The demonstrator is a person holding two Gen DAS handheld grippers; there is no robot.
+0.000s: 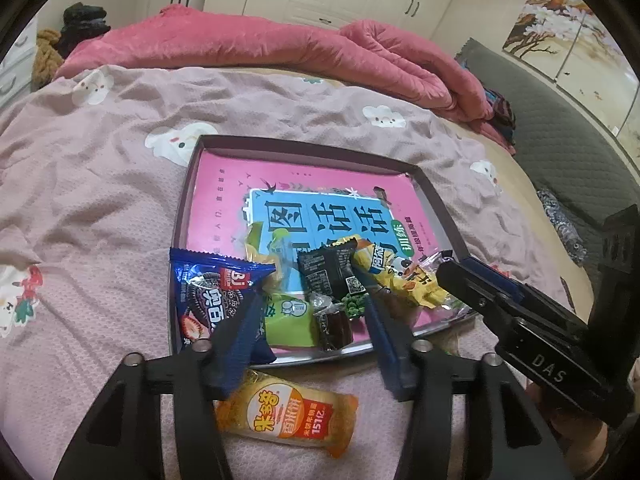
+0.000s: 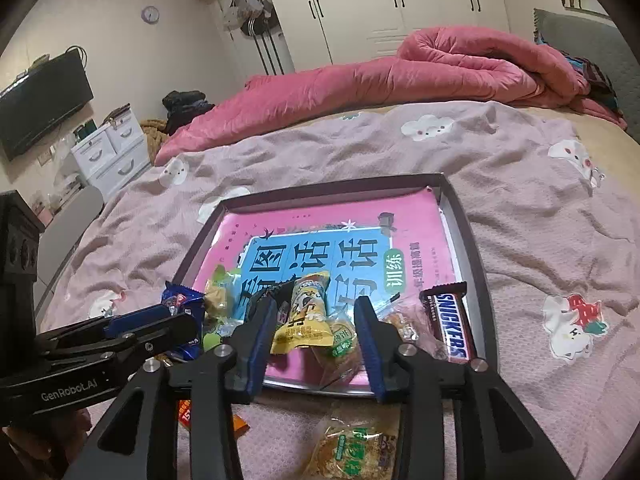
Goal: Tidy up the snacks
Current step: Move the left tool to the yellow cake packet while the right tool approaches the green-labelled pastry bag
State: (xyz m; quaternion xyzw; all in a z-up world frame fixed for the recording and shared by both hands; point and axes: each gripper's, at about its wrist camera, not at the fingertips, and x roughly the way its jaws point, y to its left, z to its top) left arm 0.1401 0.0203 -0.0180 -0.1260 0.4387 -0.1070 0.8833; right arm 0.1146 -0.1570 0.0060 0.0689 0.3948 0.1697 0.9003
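The blue cookie packet (image 1: pixel 212 300) is partly covered by a finger of the left gripper (image 1: pixel 312 316), so its lower corner is not seen. The orange rice cracker pack (image 1: pixel 288 416) is hidden at its left end under the same finger. In the right wrist view, the bottom edge cuts off the clear pastry packet (image 2: pixel 352 444). The small print on the black packet (image 1: pixel 332 276) is too small to read.

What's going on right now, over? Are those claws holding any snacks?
Left gripper open, empty. Right gripper open, empty. Snacks piled in tray; orange rice cracker pack and clear biscuit pack lie outside on bedspread. Nothing in the way.
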